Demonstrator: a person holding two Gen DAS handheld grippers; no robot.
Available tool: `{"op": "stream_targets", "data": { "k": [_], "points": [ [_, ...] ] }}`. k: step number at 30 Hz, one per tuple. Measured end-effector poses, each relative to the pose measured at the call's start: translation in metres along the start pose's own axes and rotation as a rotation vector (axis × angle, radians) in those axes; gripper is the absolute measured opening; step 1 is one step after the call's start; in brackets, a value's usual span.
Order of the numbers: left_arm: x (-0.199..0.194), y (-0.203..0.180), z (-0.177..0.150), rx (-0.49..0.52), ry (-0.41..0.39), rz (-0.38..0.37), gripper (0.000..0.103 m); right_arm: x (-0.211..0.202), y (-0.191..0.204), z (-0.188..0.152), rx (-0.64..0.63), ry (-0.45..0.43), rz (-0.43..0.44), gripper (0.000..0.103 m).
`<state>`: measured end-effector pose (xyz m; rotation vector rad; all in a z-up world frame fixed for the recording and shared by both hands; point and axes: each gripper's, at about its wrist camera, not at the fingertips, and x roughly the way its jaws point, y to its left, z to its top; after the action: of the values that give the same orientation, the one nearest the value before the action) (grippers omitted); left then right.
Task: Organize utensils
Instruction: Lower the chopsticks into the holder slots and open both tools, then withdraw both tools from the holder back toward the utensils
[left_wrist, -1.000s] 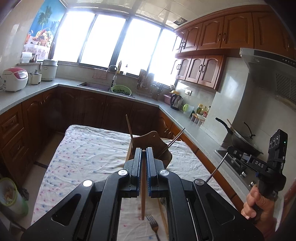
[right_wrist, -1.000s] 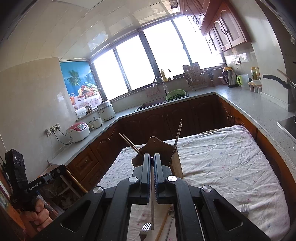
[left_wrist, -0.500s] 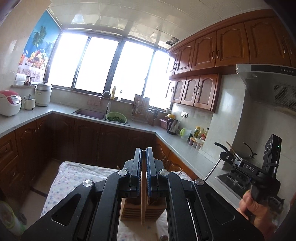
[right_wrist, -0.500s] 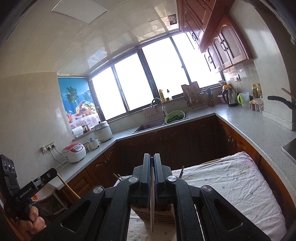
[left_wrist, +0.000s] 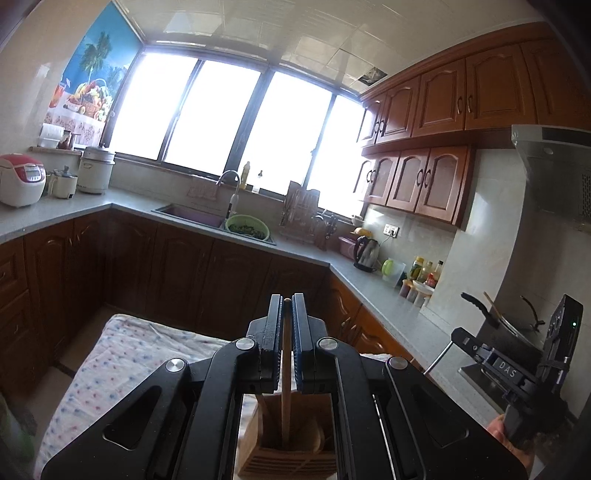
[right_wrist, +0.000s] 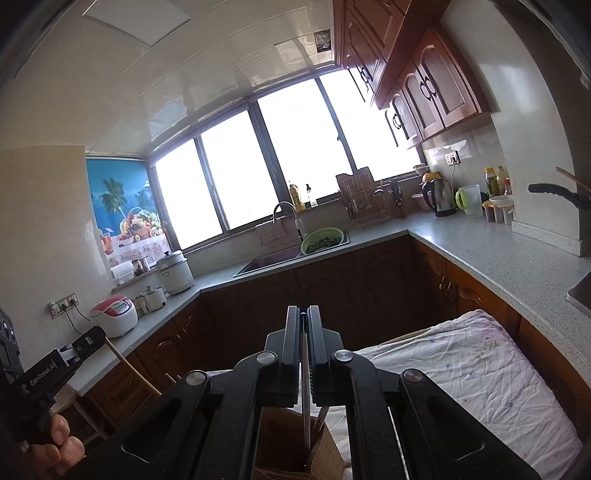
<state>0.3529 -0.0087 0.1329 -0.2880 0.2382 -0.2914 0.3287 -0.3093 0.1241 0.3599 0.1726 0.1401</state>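
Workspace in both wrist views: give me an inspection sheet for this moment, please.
Surface: table under a white speckled cloth, wrinkled.
Job's things: wooden utensil holder stands on the cloth; wooden chopstick and a thin pale utensil each reach down into it.
Clutter: nothing seen on the visible cloth.
Grippers: left tool shut on the chopstick; right tool shut on the pale utensil.
Cables: a cord from the wall socket to the rice cooker; none near the holder.
Surroundings: kitchen counter with sink, green colander, kettle, wok.

Home kitchen: sink (left_wrist: 192, 216), wooden cabinets (left_wrist: 439, 99), kettle (right_wrist: 437, 197), rice cooker (left_wrist: 20, 179).
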Motion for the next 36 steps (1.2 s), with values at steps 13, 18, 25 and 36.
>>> {"op": "stream_targets", "data": {
  "k": [13, 18, 25, 36],
  "points": [
    [0.032, 0.025, -0.05, -0.018, 0.058, 0.019, 0.004, 0.04, -0.019, -0.051, 0.051, 0.107, -0.03, 0.004],
    [0.032, 0.025, -0.05, -0.011, 0.059, 0.013, 0.005, 0.042, -0.021, -0.05, 0.057, 0.112, -0.028, 0.004],
    [0.032, 0.028, -0.048, -0.016, 0.073, 0.003, 0.005, 0.044, -0.023, -0.047, 0.077, 0.139, -0.013, 0.009],
    [-0.025, 0.014, -0.05, 0.036, -0.001, 0.004, 0.065, 0.013, -0.03, -0.044, 0.138, 0.109, 0.042, 0.05]
  ]
}}
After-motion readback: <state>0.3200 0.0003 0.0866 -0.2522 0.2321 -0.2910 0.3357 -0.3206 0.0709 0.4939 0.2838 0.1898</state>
